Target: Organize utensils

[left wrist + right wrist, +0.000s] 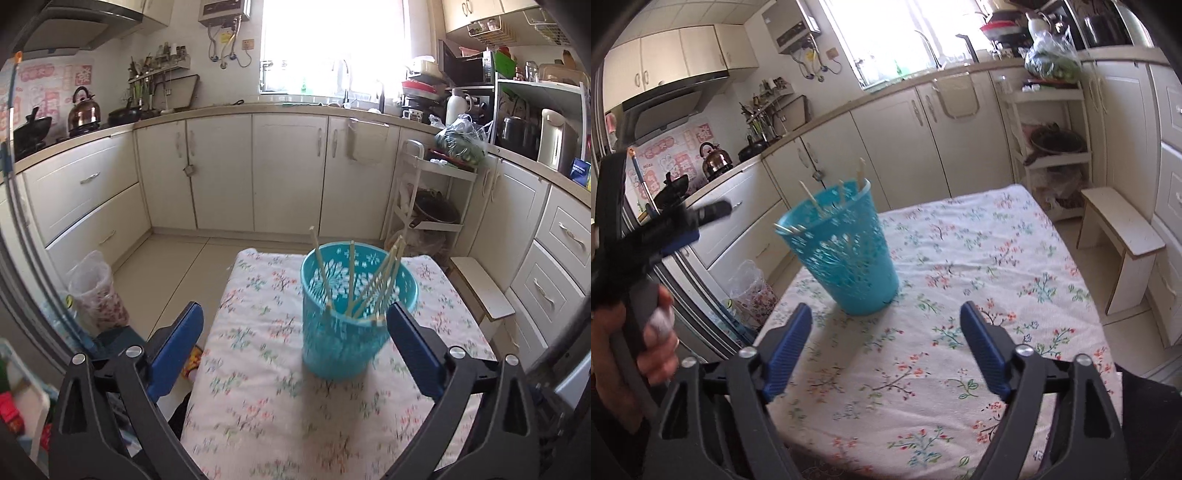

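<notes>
A teal perforated basket stands upright on the floral tablecloth and holds several wooden chopsticks that lean against its rim. My left gripper is open, and the basket's near side sits between its blue fingers without touching them. In the right wrist view the basket stands just beyond my right gripper, which is open and empty above the cloth. The chopsticks poke above the rim. The left gripper appears blurred at the left, held by a hand.
Cream kitchen cabinets run round the room. A low white stool stands right of the table, with a white shelf trolley behind it. A bagged bin sits on the floor to the left.
</notes>
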`<state>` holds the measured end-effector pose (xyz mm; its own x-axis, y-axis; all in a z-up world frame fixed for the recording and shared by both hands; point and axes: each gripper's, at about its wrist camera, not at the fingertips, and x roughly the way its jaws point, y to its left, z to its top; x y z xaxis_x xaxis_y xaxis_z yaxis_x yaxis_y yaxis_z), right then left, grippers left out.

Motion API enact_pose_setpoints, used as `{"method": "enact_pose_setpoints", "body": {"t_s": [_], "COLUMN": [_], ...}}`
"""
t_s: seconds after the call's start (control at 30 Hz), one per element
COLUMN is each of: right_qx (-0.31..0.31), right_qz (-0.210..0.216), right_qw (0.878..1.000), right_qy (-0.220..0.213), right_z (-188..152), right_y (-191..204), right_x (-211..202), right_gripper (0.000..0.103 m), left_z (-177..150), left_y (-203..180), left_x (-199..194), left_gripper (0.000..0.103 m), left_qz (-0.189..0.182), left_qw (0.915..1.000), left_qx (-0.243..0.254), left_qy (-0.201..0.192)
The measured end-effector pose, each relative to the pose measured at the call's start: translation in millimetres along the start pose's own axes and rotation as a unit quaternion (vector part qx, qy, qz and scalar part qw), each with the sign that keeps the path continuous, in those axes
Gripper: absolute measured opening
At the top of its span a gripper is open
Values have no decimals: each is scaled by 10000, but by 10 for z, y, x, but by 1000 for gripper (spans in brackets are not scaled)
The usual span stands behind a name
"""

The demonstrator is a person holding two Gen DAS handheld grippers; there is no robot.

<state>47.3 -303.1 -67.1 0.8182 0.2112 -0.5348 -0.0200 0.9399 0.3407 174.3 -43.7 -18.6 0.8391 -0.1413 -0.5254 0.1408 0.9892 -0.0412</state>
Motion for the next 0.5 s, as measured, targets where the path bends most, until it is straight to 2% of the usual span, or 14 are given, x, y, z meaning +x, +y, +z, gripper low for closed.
{"method": "enact_pose_setpoints", "body": {"t_s": [0.27,0.37,0.5], "right_qx": [91,83,137], "right_qz": [-56,-95,-300], "right_qw": [9999,9999,9994], "right_qy": [-81,-101,-76], "right_z": [132,152,76], "right_y": [341,464,616], "right_x": [-566,-763,-989], "right_gripper": [96,96,96], "left_z": [-318,-362,-460], "left_y": [88,82,83], "left_x": [-686,-924,-1251], "left_gripper": [96,96,96], "left_qz": [151,244,144], "left_qw": [9994,9990,9987], "left_qx": [-98,-68,-88], "left_qy": [305,375,475]}}
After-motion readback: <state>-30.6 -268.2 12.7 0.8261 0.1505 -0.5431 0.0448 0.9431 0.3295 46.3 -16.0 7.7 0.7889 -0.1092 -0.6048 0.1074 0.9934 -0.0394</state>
